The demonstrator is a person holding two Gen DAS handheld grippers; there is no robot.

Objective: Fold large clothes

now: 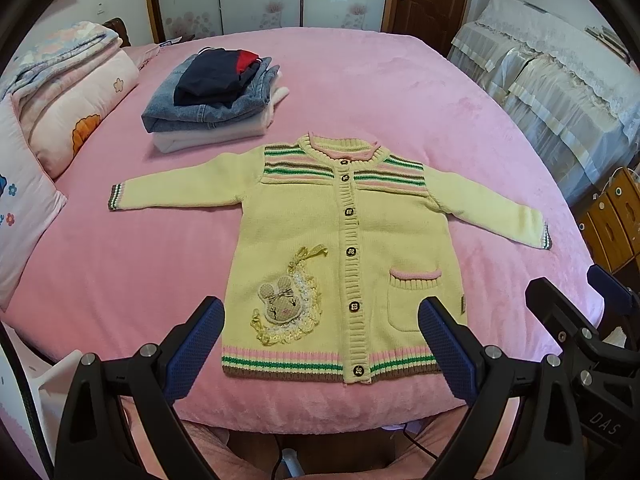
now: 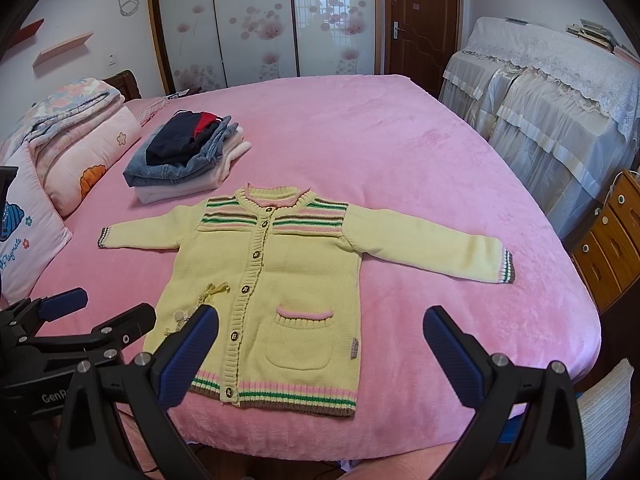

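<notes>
A pale yellow knitted cardigan (image 1: 320,240) (image 2: 280,280) with striped yoke, cuffs and hem lies flat and buttoned on the pink bed, both sleeves spread out, hem toward me. It has a mouse patch on one side and a pocket on the other. My left gripper (image 1: 320,344) hovers open above the hem with nothing between its fingers. My right gripper (image 2: 320,348) also stands open, over the pocket side near the bed's front edge. In the left wrist view the right gripper (image 1: 580,312) shows at the right; in the right wrist view the left gripper (image 2: 80,320) shows at the left.
A stack of folded clothes (image 1: 216,96) (image 2: 188,156), denim with dark items on top, sits behind the cardigan. Folded quilts and pillows (image 1: 68,100) line the left. A lace-covered cabinet (image 2: 560,100) and wooden drawers (image 2: 608,240) stand right of the bed (image 1: 380,92).
</notes>
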